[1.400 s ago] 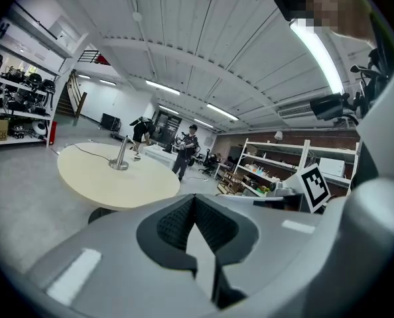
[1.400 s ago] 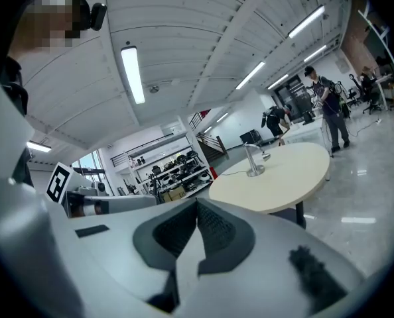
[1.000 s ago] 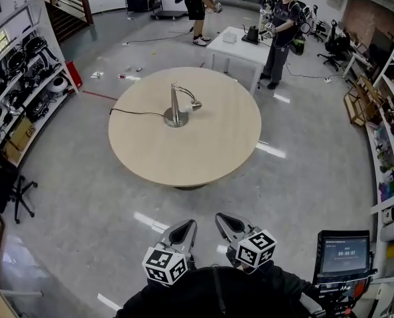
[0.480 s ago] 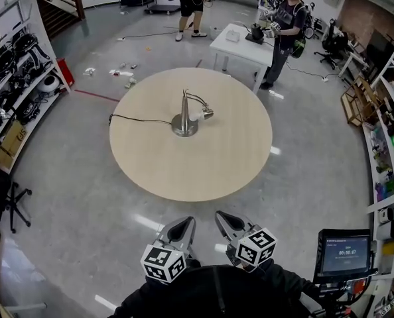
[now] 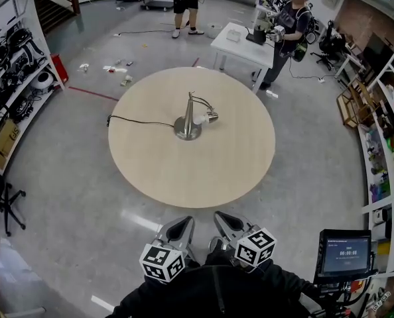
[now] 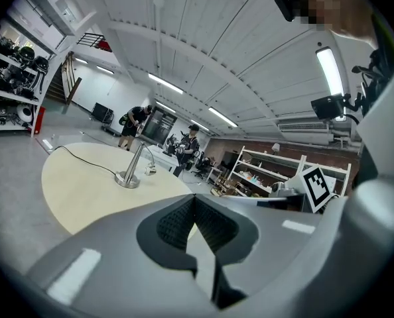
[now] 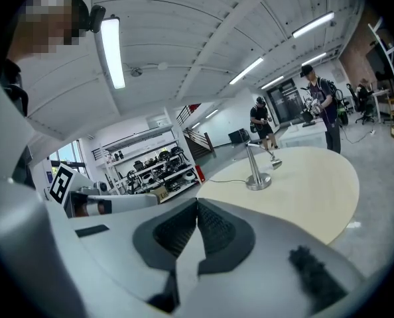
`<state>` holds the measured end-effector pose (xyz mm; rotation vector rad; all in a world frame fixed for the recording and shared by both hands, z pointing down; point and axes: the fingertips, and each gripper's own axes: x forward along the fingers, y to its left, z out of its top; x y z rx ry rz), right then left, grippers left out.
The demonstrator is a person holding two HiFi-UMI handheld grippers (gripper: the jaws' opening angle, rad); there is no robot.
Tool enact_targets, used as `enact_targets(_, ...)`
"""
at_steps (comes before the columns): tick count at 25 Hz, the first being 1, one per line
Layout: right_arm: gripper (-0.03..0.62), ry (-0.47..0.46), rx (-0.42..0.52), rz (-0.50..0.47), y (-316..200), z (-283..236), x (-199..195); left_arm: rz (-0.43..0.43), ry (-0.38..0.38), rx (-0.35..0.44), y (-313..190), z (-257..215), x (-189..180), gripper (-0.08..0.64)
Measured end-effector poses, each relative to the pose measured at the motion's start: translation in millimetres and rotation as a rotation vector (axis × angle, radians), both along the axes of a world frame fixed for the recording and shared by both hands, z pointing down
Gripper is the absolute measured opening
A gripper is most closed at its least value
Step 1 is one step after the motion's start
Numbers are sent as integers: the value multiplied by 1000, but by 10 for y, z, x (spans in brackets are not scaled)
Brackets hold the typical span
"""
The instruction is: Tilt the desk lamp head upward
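A silver desk lamp (image 5: 188,122) stands near the middle of a round pale wooden table (image 5: 210,171). Its small head (image 5: 210,118) hangs low to the right of the stem, and a black cable (image 5: 134,120) runs off to the left. The lamp (image 6: 132,171) shows far off in the left gripper view, and the lamp (image 7: 258,169) likewise in the right gripper view. My left gripper (image 5: 181,228) and right gripper (image 5: 222,222) are held side by side well short of the table's near edge. Both are shut with nothing between the jaws.
Two people stand beyond the table by a white desk (image 5: 242,44). Shelves (image 5: 11,71) with gear line the left wall, and more shelves (image 5: 386,144) line the right. A small screen (image 5: 343,252) sits at the lower right. Grey floor (image 5: 71,197) surrounds the table.
The table and lamp have drawn nearer in the head view as I move toward them. Both grippers keep their place before me, still shut.
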<state>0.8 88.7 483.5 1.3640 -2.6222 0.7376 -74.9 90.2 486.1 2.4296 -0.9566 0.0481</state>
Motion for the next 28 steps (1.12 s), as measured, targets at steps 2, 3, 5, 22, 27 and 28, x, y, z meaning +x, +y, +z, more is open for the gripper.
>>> enact_targets(2,5,-1,-3,5,-114,42,10,1,1,-2,-113,42,0,6)
enact_targets(3,5,-3,-3,6,-176,63,12,0,1,-3,-173,62,-2,6)
enact_targets(5,5,-7,-4,2,-269,78,-10,-5,-2,-3,-263,77,-26,6)
enact_targets(22,5,-67,9,-82,-1271,67,176,-88,-63,9,-1175,29,187,6)
enact_targets(27,5,-89,-3,-115,-1974,102,629,-109,-87,2,-1843,45,686,6)
enact_targets(28,5,-95,-5,-121,-2060,93,675,-114,-92,1,-1925,29,733,6)
